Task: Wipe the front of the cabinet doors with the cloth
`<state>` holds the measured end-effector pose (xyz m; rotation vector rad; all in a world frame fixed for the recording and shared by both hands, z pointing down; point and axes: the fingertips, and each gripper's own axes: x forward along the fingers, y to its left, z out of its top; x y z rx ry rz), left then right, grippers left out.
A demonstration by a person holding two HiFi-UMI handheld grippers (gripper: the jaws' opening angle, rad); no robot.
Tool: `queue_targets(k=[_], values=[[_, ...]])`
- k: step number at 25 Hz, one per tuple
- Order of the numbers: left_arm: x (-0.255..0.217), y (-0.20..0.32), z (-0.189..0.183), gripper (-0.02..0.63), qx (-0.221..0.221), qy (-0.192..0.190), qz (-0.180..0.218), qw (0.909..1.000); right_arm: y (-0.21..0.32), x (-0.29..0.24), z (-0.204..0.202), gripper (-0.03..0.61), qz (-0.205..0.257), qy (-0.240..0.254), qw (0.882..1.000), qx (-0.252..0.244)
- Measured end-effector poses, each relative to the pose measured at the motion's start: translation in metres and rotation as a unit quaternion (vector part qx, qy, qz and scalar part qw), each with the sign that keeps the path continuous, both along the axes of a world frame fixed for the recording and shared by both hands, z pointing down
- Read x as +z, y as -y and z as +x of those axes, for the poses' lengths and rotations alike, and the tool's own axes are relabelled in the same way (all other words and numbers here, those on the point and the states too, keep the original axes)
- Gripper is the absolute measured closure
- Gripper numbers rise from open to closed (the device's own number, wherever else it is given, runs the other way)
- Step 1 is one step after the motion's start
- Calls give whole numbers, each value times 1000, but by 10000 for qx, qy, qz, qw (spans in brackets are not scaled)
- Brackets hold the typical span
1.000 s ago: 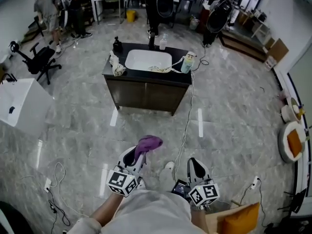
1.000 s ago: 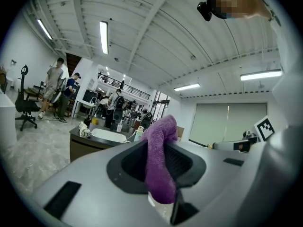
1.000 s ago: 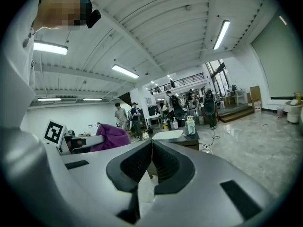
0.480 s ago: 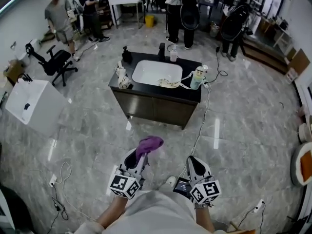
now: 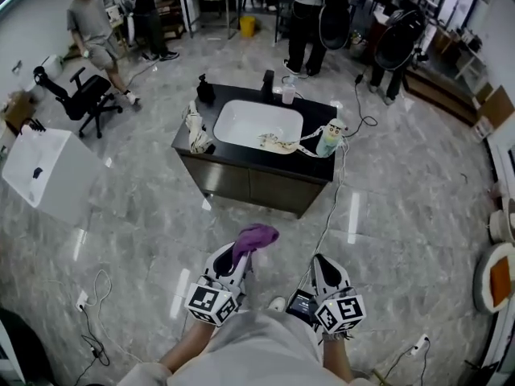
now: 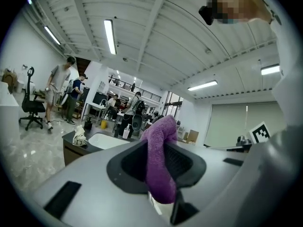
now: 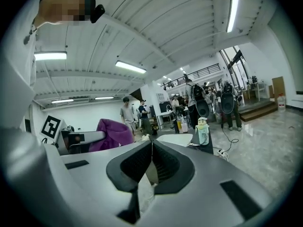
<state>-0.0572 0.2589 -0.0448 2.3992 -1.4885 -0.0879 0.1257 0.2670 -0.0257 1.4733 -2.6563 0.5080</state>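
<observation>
left tongs (image 5: 236, 260) clenched on purple cloth (image 5: 256, 236) | right tongs (image 5: 321, 268) clenched, empty | cabinet doors (image 5: 241, 185) well apart ahead; advise closing in, pressing cloth flat, overlapping strokes

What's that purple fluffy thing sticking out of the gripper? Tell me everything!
It is a purple, fuzzy, towel-like cloth, soft and crumpled. The dark fingers of the left gripper are shut on it, and a bunched end pokes out past their tips and flops over. It hangs in the air over the grey marble floor, well short of the dark sink cabinet, touching only the fingers.
</observation>
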Motion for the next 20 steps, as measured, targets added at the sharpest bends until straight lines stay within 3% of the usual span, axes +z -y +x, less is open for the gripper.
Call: queue_targets(k=[7,12,20], values=[[4,88,-50,523,707,141,82,9974,52,-16,-41,552,94,57,9966,816],[2,138,-57,523,1270,105,249,9915,84,-21,-46,552,49,182,9911,1321],[30,180,-54,523,1204,63,-67,9927,120,4,-40,552,-231,96,9908,1331]])
